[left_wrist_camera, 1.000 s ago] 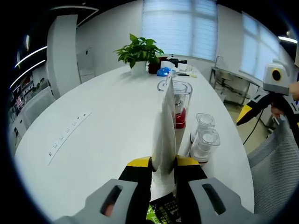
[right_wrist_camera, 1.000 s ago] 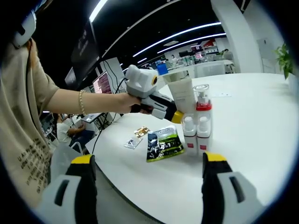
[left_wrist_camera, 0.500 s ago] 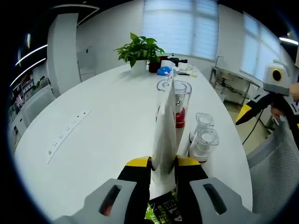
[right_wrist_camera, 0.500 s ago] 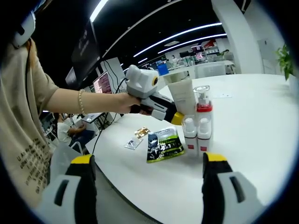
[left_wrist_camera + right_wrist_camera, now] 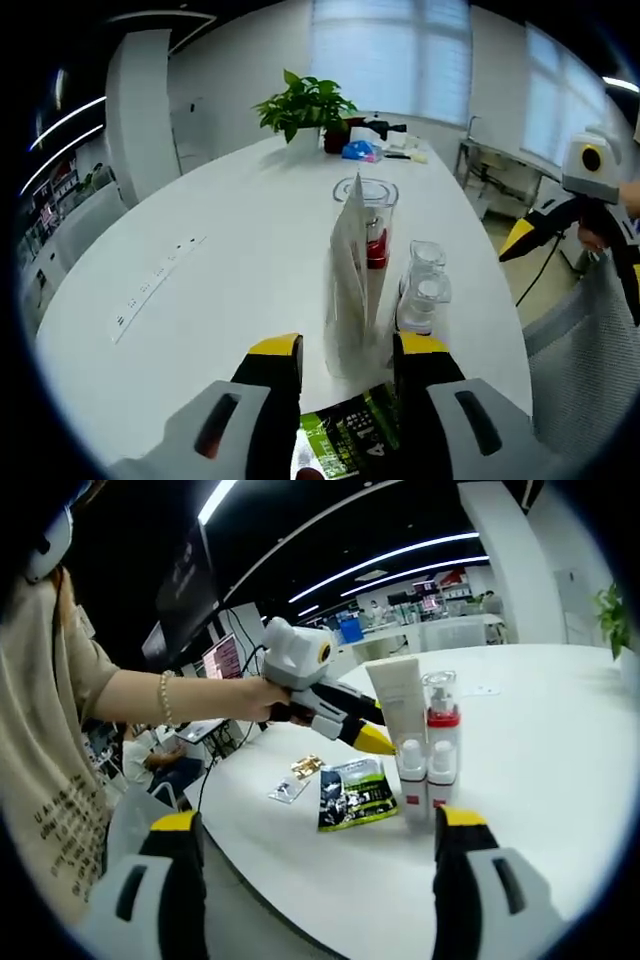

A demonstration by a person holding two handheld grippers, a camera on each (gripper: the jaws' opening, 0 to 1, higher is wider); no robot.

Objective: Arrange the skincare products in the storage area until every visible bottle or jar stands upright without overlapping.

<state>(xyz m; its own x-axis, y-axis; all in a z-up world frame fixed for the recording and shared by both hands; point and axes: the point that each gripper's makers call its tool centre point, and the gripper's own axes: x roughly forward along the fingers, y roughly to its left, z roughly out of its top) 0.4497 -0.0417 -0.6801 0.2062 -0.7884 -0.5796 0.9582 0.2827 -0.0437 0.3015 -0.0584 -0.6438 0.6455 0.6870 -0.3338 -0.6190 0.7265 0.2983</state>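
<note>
White tube (image 5: 398,702); red-collared pump bottle (image 5: 441,724); green-black sachet (image 5: 353,792).

Left gripper (image 5: 372,738) open beside upright white tube (image 5: 402,706); right gripper (image 5: 315,825) open.

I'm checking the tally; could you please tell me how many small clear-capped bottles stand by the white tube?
2: one small bottle directly before the white tube, the other beside it, before the red-collared pump bottle. More may be hidden.

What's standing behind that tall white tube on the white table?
In the left gripper view, behind the tall white tube stands a clear pump bottle with a red collar; its lower half is hidden by the tube. Two small clear-capped bottles stand beside it.
</note>
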